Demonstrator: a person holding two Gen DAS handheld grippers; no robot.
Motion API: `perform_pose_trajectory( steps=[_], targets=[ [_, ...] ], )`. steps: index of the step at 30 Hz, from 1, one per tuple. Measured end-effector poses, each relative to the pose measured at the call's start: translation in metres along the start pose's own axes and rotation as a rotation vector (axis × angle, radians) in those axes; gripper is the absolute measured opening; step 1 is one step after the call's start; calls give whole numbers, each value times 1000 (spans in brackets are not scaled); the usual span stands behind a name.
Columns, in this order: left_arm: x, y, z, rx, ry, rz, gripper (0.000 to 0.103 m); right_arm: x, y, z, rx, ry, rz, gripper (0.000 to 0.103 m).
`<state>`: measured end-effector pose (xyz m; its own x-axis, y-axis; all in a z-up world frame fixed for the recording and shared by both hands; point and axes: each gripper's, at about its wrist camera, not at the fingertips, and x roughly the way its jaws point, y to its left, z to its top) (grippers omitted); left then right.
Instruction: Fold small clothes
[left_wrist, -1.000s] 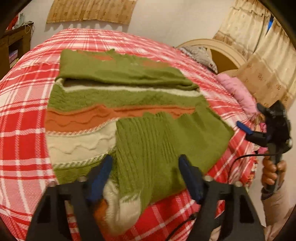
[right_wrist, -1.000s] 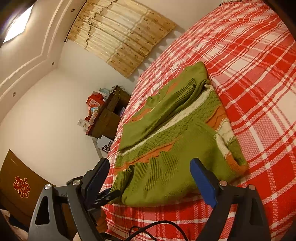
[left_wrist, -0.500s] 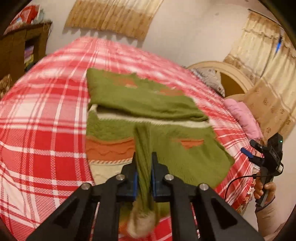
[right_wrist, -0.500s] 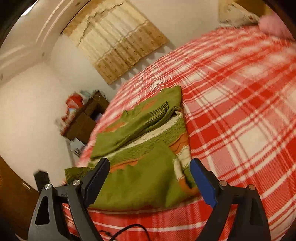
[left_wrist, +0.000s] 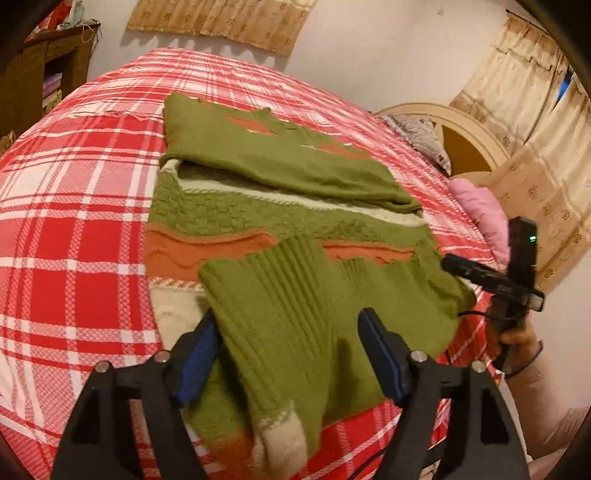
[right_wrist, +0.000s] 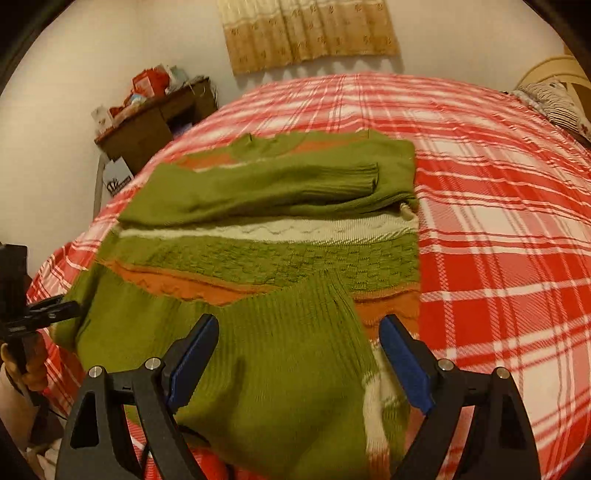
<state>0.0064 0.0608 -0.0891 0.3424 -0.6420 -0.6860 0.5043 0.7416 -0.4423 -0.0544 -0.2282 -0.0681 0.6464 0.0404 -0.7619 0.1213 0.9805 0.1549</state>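
Sweater (left_wrist: 266, 221) lies flat on bed (left_wrist: 74, 229), far sleeve folded across chest. I hold left claw (left_wrist: 288, 350) and right claw (right_wrist: 299, 354) spread apart, empty, above near sleeve. Next, I judge: grip hem, fold toward collar.

No legible text, brand or no. in either view. Only a dark crown-like mark on a white card (right_wrist: 117, 177), far left of and well beyond the right tongs (right_wrist: 299, 356), too blurred to read.
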Motion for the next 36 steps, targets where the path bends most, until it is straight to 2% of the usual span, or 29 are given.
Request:
perform_pose_trajectory(
  steps=[1,2,3,4,5,6,9,13,16,19,22,26,29,31,33,36],
  targets=[
    [4,-1,0,2,9,9,75,4,-3,-1,1,10,10,89],
    [7,-2,-1,7,15,18,71,7,-3,-1,5,17,18,82],
    [9,-3,-1,10,13,20,48,11,-4,-3,10,34,28,67],
    [11,-3,-2,5,20,13,20,13,-3,-6,-5,35,-7,58],
    [13,-2,-2,-16,36,-22,14,12,-2,-7,-26,29,-44,38],
    [12,-2,-2,-24,31,-28,14,11,-2,-7,-34,35,-55,26],
    [1,-6,-5,2,-15,-3,11,4,-13,-9,21,43,-8,15],
    [-23,-11,6,4,-79,-11,9,-16,-13,-13,43,4,-36,11],
    [-48,-17,29,14,-158,-35,9,-53,-5,-2,50,-98,-43,11],
    [-62,-31,56,75,-221,-1,9,-91,4,18,39,-214,-50,10],
    [-62,-39,77,116,-246,35,9,-114,13,40,22,-304,-67,10],
    [-61,-39,103,163,-285,86,9,-119,28,60,-46,-376,-187,10],
    [-58,-40,116,212,-288,113,9,-120,33,73,-64,-408,-204,10],
    [-58,-39,121,240,-302,133,9,-119,38,81,-99,-430,-248,10],
    [-54,-32,123,217,-297,123,9,-113,41,87,-120,-437,-272,10],
    [-39,-22,115,194,-259,119,9,-97,42,89,-125,-403,-285,10]
  ],
)
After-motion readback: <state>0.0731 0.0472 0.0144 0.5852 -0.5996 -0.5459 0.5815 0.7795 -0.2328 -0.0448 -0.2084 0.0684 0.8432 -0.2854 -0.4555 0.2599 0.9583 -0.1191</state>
